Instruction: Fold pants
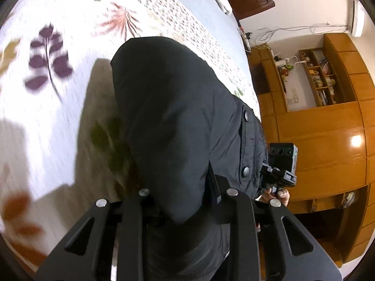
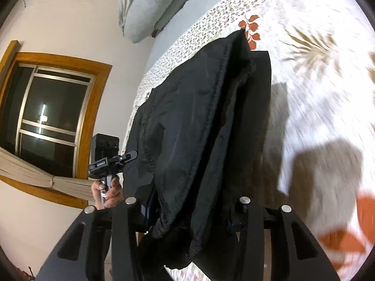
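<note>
Folding in hand: black pants (image 1: 178, 107) held up over the leafy bed cover (image 1: 58, 89), pinched on one end by the left gripper (image 1: 185, 213), on the other by the right gripper (image 2: 192, 222); next, lower flat onto the cover, edges matched.

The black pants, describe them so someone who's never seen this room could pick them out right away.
Start at the bedspread, white with printed purple, green and orange leaves. Hanging over it between the left gripper and the right gripper are the black pants, clamped in the fingers of both. They are the only dark, plain item here, with metal snap buttons along one edge.
</note>
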Tool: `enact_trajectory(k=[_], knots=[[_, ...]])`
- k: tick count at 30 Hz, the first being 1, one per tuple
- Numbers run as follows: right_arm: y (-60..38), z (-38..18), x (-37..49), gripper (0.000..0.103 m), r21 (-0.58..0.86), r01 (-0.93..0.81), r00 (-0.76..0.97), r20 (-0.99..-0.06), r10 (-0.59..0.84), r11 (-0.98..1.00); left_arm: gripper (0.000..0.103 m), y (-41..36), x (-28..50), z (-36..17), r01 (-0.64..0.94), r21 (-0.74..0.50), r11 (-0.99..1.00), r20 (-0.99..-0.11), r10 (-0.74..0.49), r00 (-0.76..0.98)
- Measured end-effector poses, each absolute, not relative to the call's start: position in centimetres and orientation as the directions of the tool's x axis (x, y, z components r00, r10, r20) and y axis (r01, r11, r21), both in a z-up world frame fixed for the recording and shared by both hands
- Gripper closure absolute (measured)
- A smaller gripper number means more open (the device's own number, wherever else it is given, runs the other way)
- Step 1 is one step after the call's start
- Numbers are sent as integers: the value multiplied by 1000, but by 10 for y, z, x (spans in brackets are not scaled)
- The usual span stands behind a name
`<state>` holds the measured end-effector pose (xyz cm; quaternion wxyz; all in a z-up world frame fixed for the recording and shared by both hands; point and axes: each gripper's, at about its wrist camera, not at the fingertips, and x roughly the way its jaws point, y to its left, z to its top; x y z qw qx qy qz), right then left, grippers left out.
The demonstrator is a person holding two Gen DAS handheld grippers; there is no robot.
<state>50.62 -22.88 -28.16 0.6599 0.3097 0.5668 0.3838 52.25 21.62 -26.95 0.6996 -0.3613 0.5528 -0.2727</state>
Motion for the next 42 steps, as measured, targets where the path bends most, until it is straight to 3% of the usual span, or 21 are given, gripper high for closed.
enact_trajectory(k=[11, 17, 21, 22, 24, 35, 39, 42], knots=[[-221, -311, 546, 58, 841, -136, 50, -523, 851, 524, 73, 251, 556, -301, -40, -827, 561, -552, -796, 248], [-224, -333, 553, 42, 837, -101, 53, -535, 843, 537, 61, 249, 547, -311, -59, -817, 574, -567, -780, 265], [-238, -319, 551, 31, 835, -77, 107, -537, 837, 545, 61, 254, 539, -291, -32, -798, 601, -578, -750, 322], [-239, -313, 555, 28, 834, -74, 126, -536, 834, 547, 57, 254, 535, -284, -18, -783, 622, -590, -734, 336], [-255, -301, 550, 27, 812, -89, 166, -558, 813, 576, 47, 254, 519, -269, 17, -745, 667, -616, -697, 367], [-250, -301, 519, 21, 689, -106, 189, -694, 695, 717, 40, 250, 501, -268, -33, -664, 747, -700, -605, 379], [-253, -298, 513, 21, 693, -99, 188, -691, 698, 714, 40, 251, 498, -272, -51, -699, 713, -669, -627, 398], [-262, -282, 501, 17, 690, -103, 220, -687, 693, 716, 23, 262, 486, -264, -74, -694, 716, -663, -596, 454]])
